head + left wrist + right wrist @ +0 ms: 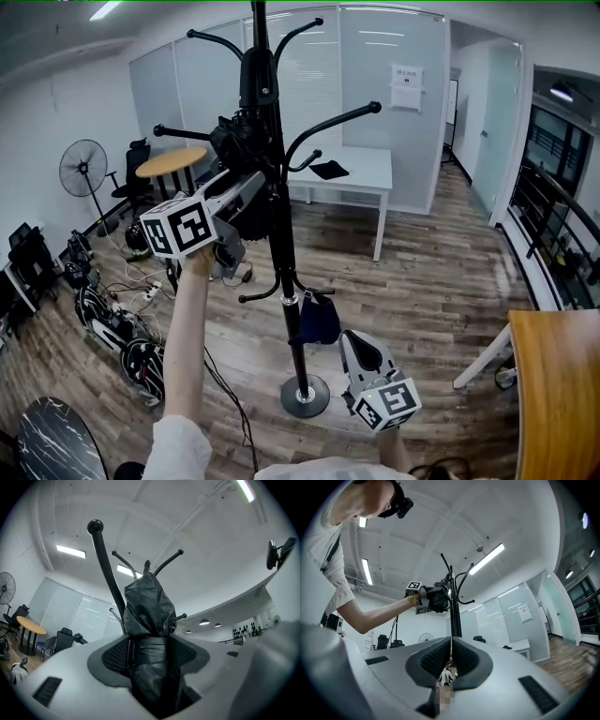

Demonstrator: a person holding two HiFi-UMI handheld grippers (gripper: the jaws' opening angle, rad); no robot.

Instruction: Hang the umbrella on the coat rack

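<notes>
The black coat rack (281,234) stands in the middle of the head view, its curved hooks spreading from the top. My left gripper (248,192) is raised against the pole at hook height and shut on the folded black umbrella (236,142). In the left gripper view the umbrella (147,613) fills the gap between the jaws of my left gripper (150,653), with a ball-tipped hook (95,526) just behind it. My right gripper (354,339) hangs low beside the rack's base (305,396), apart from it. Its jaws meet with nothing held (451,656). The right gripper view looks up the pole (453,616).
A dark blue bag (320,320) hangs on a low hook. A white table (352,173) stands behind, a round wooden table (171,161) and a fan (82,167) to the left. Cables and helmets (122,328) litter the left floor. A wooden desk (558,394) is at the right.
</notes>
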